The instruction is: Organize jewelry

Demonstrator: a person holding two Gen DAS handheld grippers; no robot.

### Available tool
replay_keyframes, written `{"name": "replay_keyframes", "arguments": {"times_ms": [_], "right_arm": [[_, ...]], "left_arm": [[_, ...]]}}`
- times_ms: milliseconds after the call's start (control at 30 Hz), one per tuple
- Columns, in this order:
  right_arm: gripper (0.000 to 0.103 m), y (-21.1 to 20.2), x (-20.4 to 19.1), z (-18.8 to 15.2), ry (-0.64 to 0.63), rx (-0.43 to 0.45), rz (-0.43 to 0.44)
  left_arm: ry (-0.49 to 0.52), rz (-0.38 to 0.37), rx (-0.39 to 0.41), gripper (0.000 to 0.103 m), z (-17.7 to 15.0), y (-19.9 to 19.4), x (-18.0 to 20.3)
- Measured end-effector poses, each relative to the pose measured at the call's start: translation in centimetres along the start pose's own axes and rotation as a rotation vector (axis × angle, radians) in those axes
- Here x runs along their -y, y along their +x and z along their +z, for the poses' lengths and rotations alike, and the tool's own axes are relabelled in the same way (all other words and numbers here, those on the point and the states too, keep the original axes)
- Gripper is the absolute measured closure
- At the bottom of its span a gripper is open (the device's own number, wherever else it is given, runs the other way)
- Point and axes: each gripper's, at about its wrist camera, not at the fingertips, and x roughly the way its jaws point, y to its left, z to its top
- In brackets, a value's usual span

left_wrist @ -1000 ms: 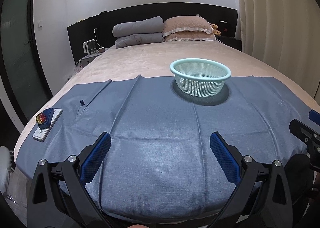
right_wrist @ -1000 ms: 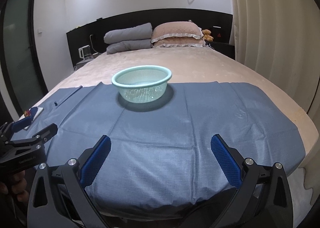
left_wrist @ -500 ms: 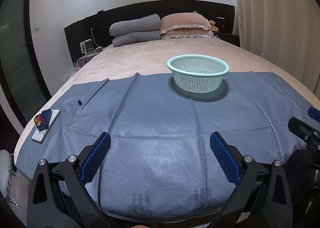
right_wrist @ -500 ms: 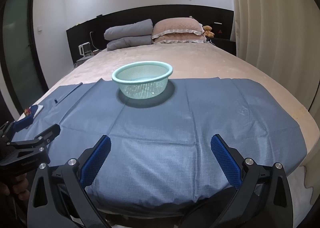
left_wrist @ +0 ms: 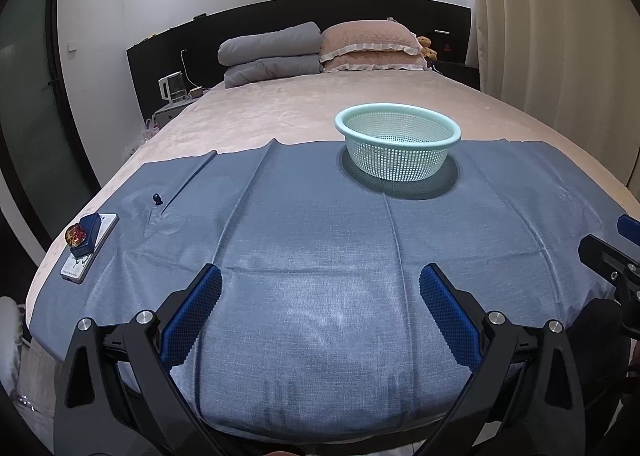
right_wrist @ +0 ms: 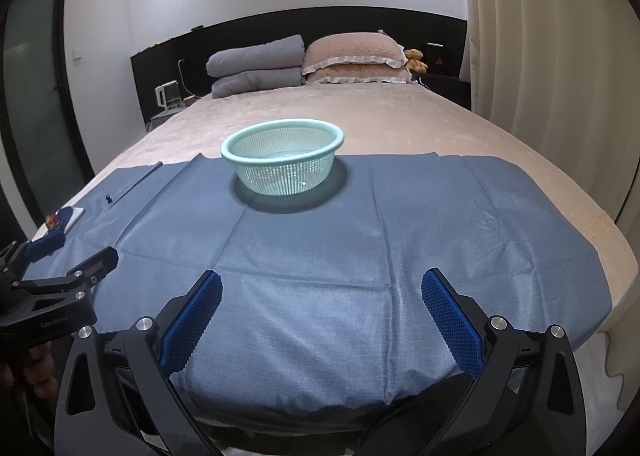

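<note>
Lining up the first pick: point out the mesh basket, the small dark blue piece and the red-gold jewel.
mesh basket (left_wrist: pixel 396 123), left wrist view, near rim.
small dark blue piece (left_wrist: pixel 157 198), left wrist view, its body.
red-gold jewel (left_wrist: pixel 77 235), left wrist view, its centre.

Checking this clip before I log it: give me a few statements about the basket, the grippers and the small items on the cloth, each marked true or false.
1. The basket stands upright on the blue cloth. True.
2. The left gripper is shut on a ring. False: it is open and holds nothing.
3. The right gripper is open. True.
4. The small blue box lies inside the basket. False: it sits on a white card at the cloth's left edge.
5. A small dark blue piece lies on the cloth beyond the box. True.
</note>
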Motion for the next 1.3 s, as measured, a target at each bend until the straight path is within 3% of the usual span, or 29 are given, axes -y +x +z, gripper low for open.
{"name": "replay_keyframes", "arguments": {"times_ms": [633,867,1300], "right_arm": [[0.008,0.5,0.0,-0.4,-0.004,-0.023,0.003],[0.008,0.6,-0.2,-0.5,-0.013,-0.029,0.004],[0.008,0.8,-0.4,-0.5,-0.016,-0.034,0.003]], "left_arm": [[0.015,-0.024,-0.017,0.006,-0.4,0.3,0.2],[0.028,-0.007,0.056,0.006,-0.2,-0.7,0.4],[0.009,-0.007,0.02,0.006,-0.3,0.0,0.1]]}}
